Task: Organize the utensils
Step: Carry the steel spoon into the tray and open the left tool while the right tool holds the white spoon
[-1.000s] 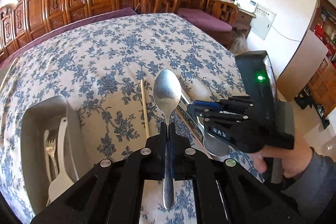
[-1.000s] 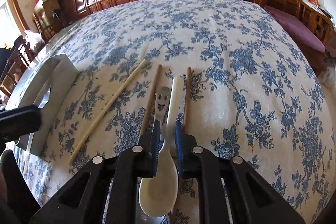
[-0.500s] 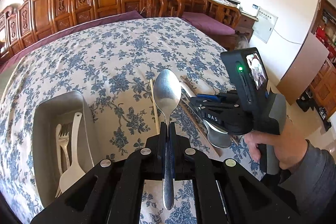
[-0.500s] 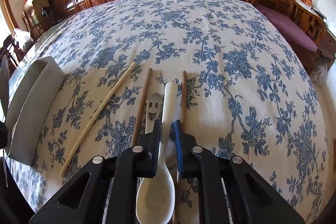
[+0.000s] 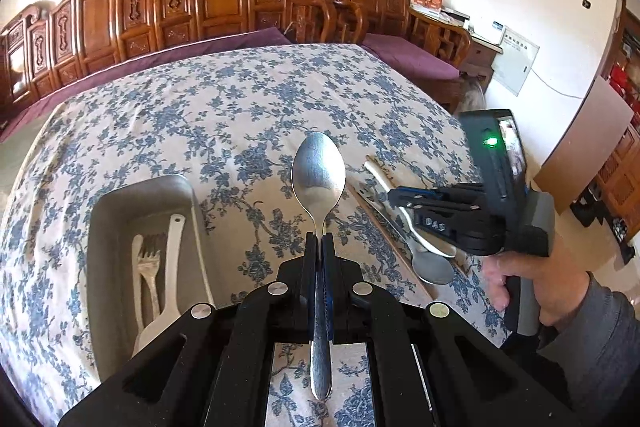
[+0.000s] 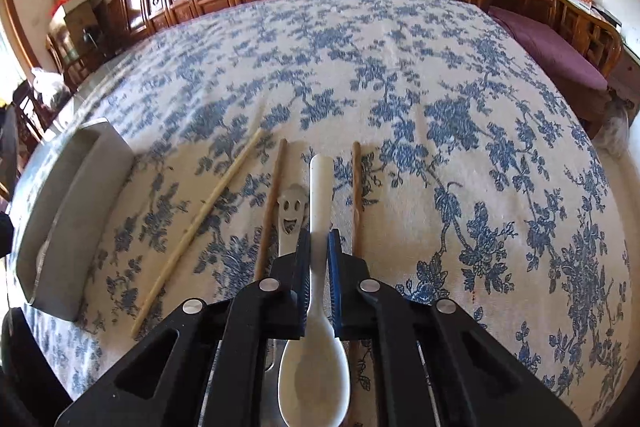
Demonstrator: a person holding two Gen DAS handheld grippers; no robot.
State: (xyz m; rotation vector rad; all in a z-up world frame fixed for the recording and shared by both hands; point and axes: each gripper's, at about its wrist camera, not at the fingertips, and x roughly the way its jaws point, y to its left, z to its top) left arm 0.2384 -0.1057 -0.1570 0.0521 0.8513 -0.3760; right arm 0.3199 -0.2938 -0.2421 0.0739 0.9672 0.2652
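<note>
Left tongs are clamped tight on the handle of a steel spoon, bowl pointing up and away, lifted clear of the table with its blue-flowered cloth. Just left of them sits the grey tray, and inside it lie a metal fork and a white plastic spoon side by side.

Over on the right, the right tongs have closed in on the handle of a white ceramic spoon, pads snug against it, its bowl near the camera and its handle pointing far. Tucked just left of it lies a metal spoon with a smiley-face cutout handle. A brown chopstick lies left of that, another brown chopstick to the right of the white spoon, and a pale chopstick slants further left, toward the tray. A hand grips the right tool.
</note>
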